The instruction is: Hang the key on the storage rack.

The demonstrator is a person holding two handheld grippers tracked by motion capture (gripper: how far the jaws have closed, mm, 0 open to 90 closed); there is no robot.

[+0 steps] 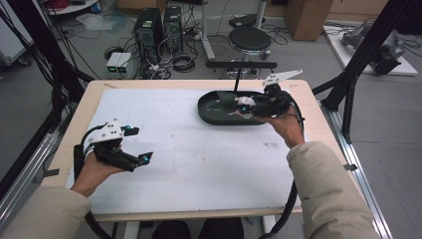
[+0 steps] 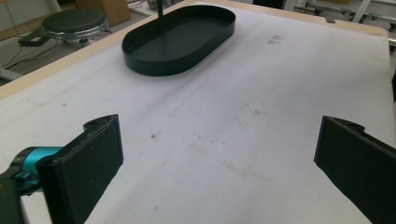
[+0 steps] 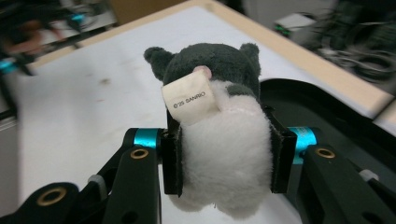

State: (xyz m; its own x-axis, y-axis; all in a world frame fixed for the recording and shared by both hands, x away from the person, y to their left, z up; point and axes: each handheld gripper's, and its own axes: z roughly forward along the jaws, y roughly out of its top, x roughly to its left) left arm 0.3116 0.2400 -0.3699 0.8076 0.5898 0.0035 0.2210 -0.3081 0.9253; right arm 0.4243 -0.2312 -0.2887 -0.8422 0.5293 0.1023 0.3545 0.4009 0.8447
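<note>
A plush toy [image 3: 224,135] with a dark grey head, a white belly and a paper tag is pinched at its sides by my right gripper [image 3: 224,156]. In the high view the right gripper [image 1: 245,105] holds the plush toy [image 1: 230,101] over the black oval tray [image 1: 214,119] at the table's far right. My left gripper [image 1: 142,144] hovers over the near left of the table, jaws wide apart and nothing between them. In the left gripper view, the left gripper [image 2: 222,135] faces the oval tray [image 2: 154,67] across bare white mat.
A white mat [image 1: 189,149] covers most of the wooden table [image 1: 89,99]. Beyond the far edge stand a round stool [image 1: 250,39], computer towers [image 1: 149,27] and tangled cables on the floor. Black frame posts [image 1: 366,47] rise at both sides.
</note>
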